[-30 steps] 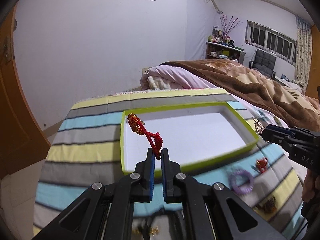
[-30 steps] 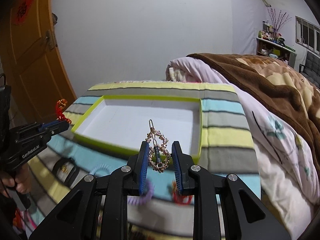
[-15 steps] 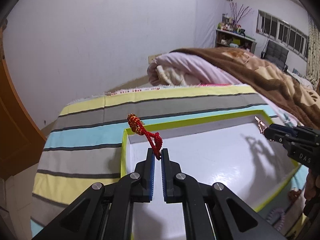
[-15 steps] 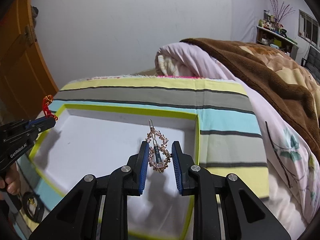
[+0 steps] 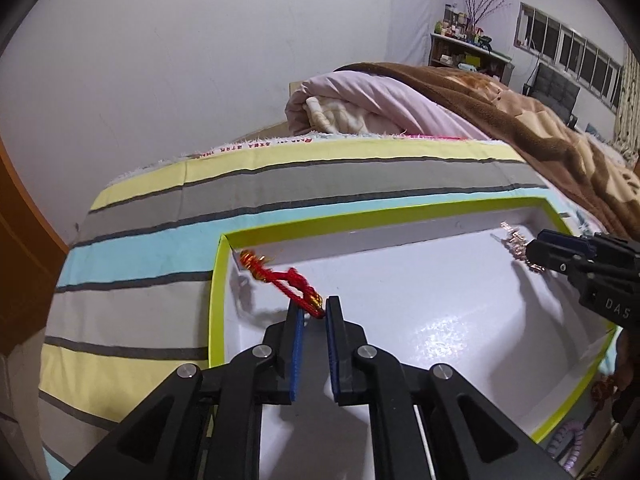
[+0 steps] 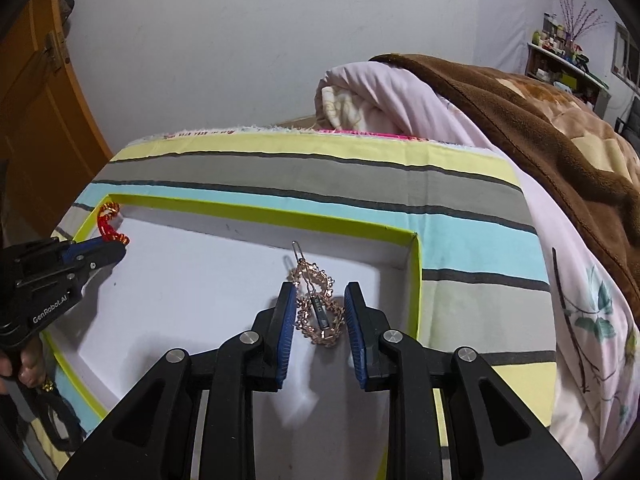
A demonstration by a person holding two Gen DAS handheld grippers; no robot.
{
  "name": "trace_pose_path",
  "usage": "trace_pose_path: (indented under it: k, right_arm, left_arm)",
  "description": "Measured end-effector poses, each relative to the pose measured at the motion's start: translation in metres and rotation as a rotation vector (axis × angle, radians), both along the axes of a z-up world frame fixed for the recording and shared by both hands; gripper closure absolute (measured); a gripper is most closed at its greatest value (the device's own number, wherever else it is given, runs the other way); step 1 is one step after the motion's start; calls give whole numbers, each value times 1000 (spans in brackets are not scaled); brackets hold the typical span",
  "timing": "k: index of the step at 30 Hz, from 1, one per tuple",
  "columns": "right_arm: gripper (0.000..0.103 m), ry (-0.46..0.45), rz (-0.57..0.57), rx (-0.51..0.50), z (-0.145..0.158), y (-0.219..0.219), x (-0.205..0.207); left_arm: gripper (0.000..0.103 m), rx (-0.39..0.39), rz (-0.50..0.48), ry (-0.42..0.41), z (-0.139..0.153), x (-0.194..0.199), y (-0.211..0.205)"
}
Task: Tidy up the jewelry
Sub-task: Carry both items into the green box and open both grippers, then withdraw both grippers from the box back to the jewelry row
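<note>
A shallow white tray with a lime-green rim point(image 5: 360, 220) lies on a striped cloth. My left gripper point(image 5: 312, 308) hovers over the tray's far left corner, its jaws opening. A red cord ornament with gold beads point(image 5: 280, 280) sags from between the tips toward that corner, and the pads no longer pinch it. My right gripper point(image 6: 320, 292) is over the tray's far right part, jaws opening. A rose-gold hair clip point(image 6: 320, 308) sits loose between its blue pads, with a gap on the right. The right wrist view also shows the left gripper point(image 6: 116, 250) and the ornament point(image 6: 109, 224).
The striped cloth point(image 6: 280, 172) covers the bed's end. A rolled pink quilt point(image 6: 380, 92) and a brown blanket point(image 6: 540, 120) lie beyond and to the right. A purple coil band point(image 5: 568, 440) lies outside the tray's near edge. A wooden door point(image 6: 32, 100) stands left.
Both grippers have moved forward and down over the tray. Both pairs of jaws have spread. The red ornament has tipped from upright to sagging toward the corner, and the clip now sits loose.
</note>
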State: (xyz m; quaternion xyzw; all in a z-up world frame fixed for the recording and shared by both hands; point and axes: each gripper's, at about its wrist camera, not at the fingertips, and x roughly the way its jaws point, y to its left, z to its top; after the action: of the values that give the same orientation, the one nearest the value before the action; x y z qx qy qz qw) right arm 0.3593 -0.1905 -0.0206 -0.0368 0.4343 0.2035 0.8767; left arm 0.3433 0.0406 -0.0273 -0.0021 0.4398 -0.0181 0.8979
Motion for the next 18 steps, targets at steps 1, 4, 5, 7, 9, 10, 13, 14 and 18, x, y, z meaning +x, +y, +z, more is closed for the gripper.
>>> trace_pose_path:
  k: [1, 4, 5, 7, 9, 10, 13, 14, 18]
  right_arm:
    - [65, -6, -5, 7, 3, -2, -3]
    - [63, -18, -16, 26, 11, -7, -11]
    - [63, -23, -17, 31, 14, -9, -15]
    - [63, -39, -21, 39, 21, -12, -26]
    - [63, -53, -21, 58, 29, -15, -41]
    - [63, -58, -20, 66, 32, -17, -48]
    - [63, -74, -18, 85, 40, -22, -73]
    - [63, -78, -15, 89, 43, -23, -81]
    - [63, -99, 2, 104, 51, -27, -121]
  left_arm:
    - [87, -10, -1, -1, 1, -2, 1]
    - [80, -19, -3, -20, 8, -11, 1]
    - [80, -19, -3, -26, 10, -15, 1]
    - [80, -20, -4, -47, 18, -27, -1]
    - [80, -18, 3, -64, 25, -38, -2]
    - [80, -20, 5, -72, 29, -45, -2]
    - [80, -17, 20, -102, 41, -72, -4]
    - [80, -19, 22, -118, 46, -83, -5]
    - [80, -10, 30, -166, 62, -123, -11]
